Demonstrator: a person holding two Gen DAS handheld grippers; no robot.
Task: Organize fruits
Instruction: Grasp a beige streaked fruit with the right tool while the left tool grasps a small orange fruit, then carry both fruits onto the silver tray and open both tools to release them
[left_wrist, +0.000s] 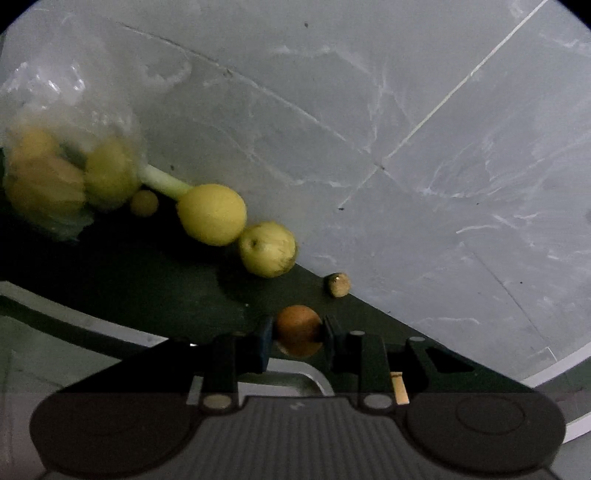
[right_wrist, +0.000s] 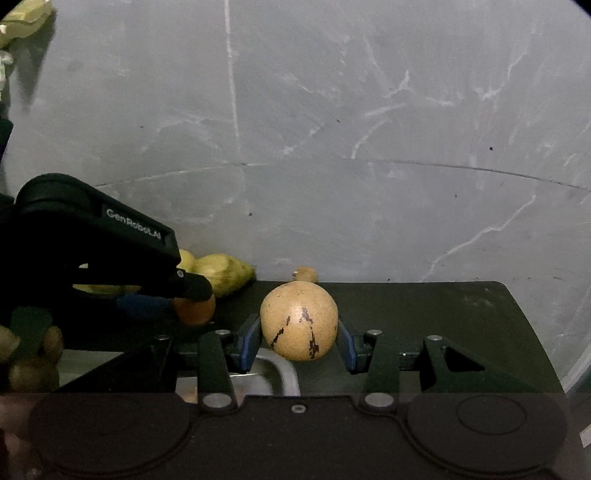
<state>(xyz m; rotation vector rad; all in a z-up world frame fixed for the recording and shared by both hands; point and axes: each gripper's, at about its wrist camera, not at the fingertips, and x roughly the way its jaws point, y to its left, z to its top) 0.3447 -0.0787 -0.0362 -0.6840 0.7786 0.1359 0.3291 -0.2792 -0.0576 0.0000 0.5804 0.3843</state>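
Against the scuffed grey wall, the dark tabletop (right_wrist: 443, 314) held yellow fruits (left_wrist: 212, 214) loose at left of the frame, sorting seemingly unfinished, while the left gripper (left_wrist: 298, 332) clamped an orange fruit (left_wrist: 298, 330) and the right gripper (right_wrist: 299, 332) a tan speckled fruit (right_wrist: 299, 321), low centre.

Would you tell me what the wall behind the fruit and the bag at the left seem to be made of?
Wall: likely grey plaster or cement, matte, with pale scuffs and scored lines. Bag: thin clear plastic, crinkled and glinting, with yellow fruit showing through.
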